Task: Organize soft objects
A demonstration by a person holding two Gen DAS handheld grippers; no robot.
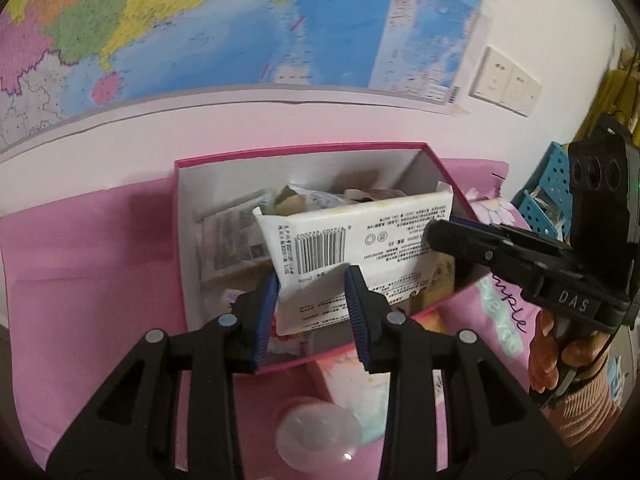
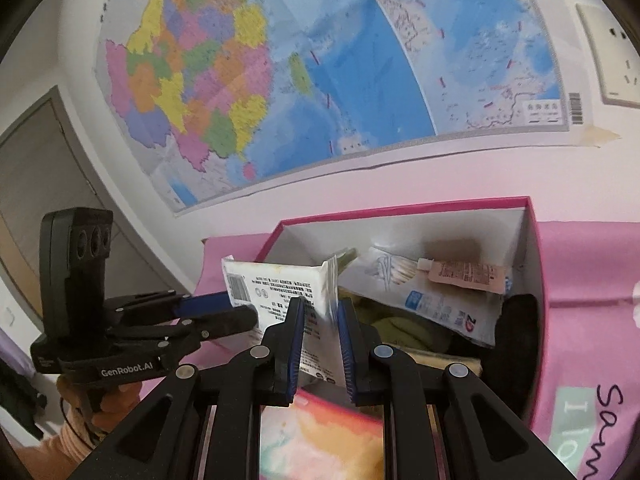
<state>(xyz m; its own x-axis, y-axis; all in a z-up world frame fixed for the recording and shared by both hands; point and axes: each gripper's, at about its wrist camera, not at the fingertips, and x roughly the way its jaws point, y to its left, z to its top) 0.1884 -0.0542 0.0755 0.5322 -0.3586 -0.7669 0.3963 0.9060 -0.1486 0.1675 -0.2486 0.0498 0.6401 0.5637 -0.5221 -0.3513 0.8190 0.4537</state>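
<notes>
A large coloured wall map (image 2: 280,80) covers the pale wall behind the work area, with a white socket plate (image 1: 506,80) to its right and a grey door frame (image 2: 36,152) at the left edge of the right wrist view. Below it lies a pink cloth (image 1: 92,264) printed with flowers and handwriting-style letters. On the cloth stands a pink box (image 1: 304,152) with white inner walls, open at the top.

A white soft pack (image 1: 360,232) with a barcode and fine print is held over the box, above the other packets inside. The left gripper (image 1: 312,312) pinches its lower edge between blue pads, and the right gripper (image 2: 320,344) is pressed together on the pack's other end.

Inside the box, a blue-and-white plastic bag (image 2: 440,304) and a small peach sachet (image 2: 468,274) can be made out; the rest is a dim jumble. A blue perforated basket (image 1: 548,192) is half hidden behind the right gripper. A clear rounded object (image 1: 320,436) in the foreground is blurred, and the colourful item (image 2: 320,436) under the right gripper is cut off by its fingers.
</notes>
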